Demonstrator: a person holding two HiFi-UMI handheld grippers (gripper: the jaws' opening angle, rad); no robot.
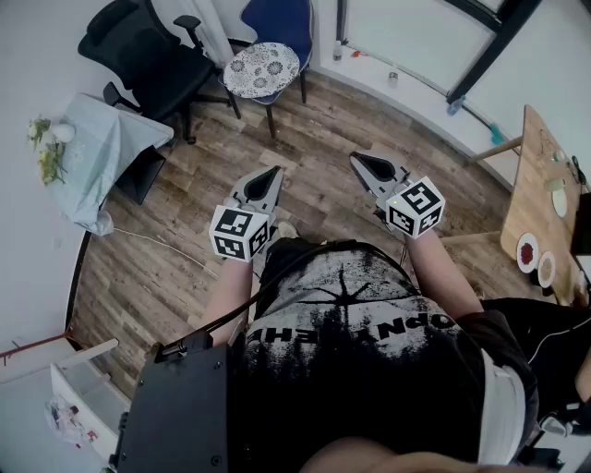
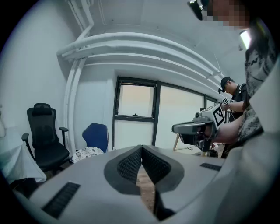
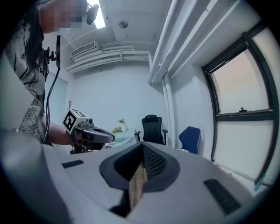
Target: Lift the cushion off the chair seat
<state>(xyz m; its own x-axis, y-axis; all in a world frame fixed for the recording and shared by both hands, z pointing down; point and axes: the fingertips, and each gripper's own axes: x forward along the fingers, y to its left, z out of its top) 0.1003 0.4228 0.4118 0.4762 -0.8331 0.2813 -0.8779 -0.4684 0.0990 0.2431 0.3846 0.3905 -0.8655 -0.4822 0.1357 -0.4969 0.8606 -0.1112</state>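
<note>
Left gripper: the grey left gripper [image 2: 141, 148] with ribbed black pads is pinched right down, tips meeting. There's nothing between them, only floor showing through the slit below.
Right gripper: same story for the grey right gripper [image 3: 142, 147], its jaws pressed together and empty.
Pose: both are held out ahead of the person's waist, side by side but apart, noses tipped a little downward.
Person: bare forearms run back from each gripper to a black printed T-shirt [image 1: 351, 319].
Floor: brown wood-plank floor [image 1: 314, 125] lies under and ahead of both grippers.
Cushion: the round white cushion with a dark floral pattern [image 1: 262, 69] lies flat on the seat of the blue fabric chair [image 1: 282, 18]. It's well ahead of both grippers, and neither touches it.
Blue chair's place: against the white wall, beside the dark-framed window [image 2: 135, 116].
Next to it: a black office chair with armrests [image 1: 138, 51], just left of the blue one in the head view.
Far left: a small table draped in pale cloth [image 1: 106, 148], with white and green flowers [image 1: 46, 148] at its edge.
Far right: a light wooden table [image 1: 531, 175] carrying small plates.
</note>
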